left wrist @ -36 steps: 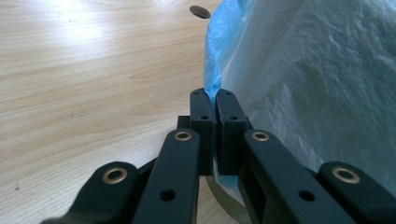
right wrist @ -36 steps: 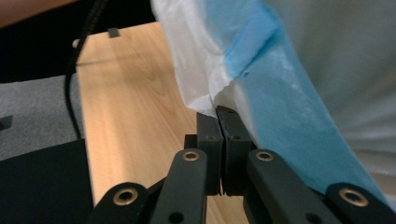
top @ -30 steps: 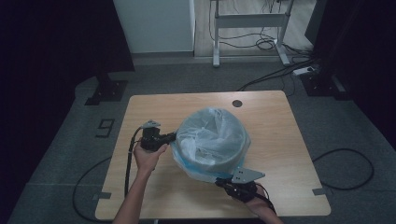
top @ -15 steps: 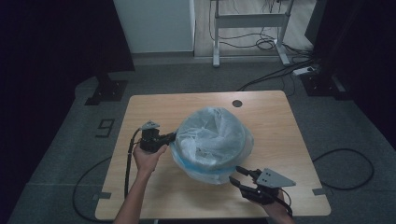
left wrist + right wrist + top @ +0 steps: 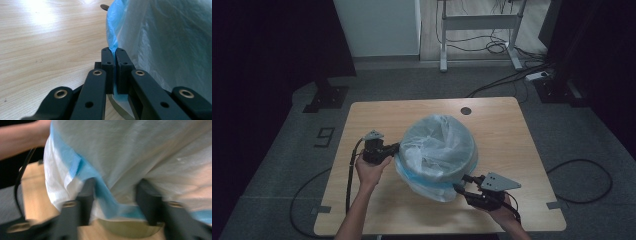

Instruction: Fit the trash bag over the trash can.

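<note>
A bin lined with a translucent white bag [image 5: 437, 150] with a blue hem stands mid-table. My left gripper [image 5: 394, 148] is at the bag's left side, and in the left gripper view it [image 5: 114, 50] is shut on a fold of the blue hem [image 5: 112, 37]. At the bag's near right my right gripper [image 5: 460, 184] points in at the hem. Its jaws [image 5: 116, 187] stand apart and have just been closing, with loose blue-edged plastic [image 5: 110, 202] draped between them, not pinched. The bin's rim [image 5: 125, 227] shows below.
The wooden table [image 5: 512, 125] has a round cable hole [image 5: 466, 110] at its far edge. Black cables [image 5: 349, 180] trail from the grippers off the near edge. A desk frame [image 5: 482, 22] and floor cables stand beyond the table.
The right gripper opened, swung out to the right, then came back in toward the bag's lower hem. The left gripper kept its hold and place.
</note>
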The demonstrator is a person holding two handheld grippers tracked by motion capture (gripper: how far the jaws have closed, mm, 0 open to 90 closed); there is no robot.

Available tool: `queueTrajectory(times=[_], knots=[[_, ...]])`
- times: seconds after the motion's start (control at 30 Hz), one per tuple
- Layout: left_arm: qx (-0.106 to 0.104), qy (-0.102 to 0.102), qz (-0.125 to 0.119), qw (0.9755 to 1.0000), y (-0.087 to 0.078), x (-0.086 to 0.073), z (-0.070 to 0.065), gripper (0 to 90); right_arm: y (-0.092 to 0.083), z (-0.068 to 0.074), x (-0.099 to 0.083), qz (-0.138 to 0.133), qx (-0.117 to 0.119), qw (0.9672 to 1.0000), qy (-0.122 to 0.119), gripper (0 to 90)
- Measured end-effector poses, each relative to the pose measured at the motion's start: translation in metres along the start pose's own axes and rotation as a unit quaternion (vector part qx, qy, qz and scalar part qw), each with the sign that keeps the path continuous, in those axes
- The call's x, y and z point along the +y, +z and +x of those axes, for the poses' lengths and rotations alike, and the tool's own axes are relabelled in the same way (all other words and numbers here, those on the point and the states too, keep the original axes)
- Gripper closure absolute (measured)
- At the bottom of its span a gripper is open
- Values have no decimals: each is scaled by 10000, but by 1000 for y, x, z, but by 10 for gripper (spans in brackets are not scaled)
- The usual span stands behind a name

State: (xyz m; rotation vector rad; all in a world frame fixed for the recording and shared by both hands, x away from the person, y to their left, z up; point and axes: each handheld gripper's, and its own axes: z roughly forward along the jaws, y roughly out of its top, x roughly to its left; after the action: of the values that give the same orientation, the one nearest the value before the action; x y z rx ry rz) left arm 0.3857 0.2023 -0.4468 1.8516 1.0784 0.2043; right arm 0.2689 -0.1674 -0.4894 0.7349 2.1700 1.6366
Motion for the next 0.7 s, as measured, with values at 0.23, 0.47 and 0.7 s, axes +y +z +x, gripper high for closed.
queueTrajectory(times=[0.23, 0.47, 0.7], knots=[[18, 76, 65, 9999, -4, -5, -1, 886, 14, 6, -13, 375, -97, 9992, -138, 857], [129, 114, 266, 9995, 0, -13, -2, 892, 21, 3, -25, 527, -101, 9986, -5, 888], [166, 228, 479, 9985, 8, -17, -7, 890, 25, 0, -34, 728, -127, 9973, 19, 887]])
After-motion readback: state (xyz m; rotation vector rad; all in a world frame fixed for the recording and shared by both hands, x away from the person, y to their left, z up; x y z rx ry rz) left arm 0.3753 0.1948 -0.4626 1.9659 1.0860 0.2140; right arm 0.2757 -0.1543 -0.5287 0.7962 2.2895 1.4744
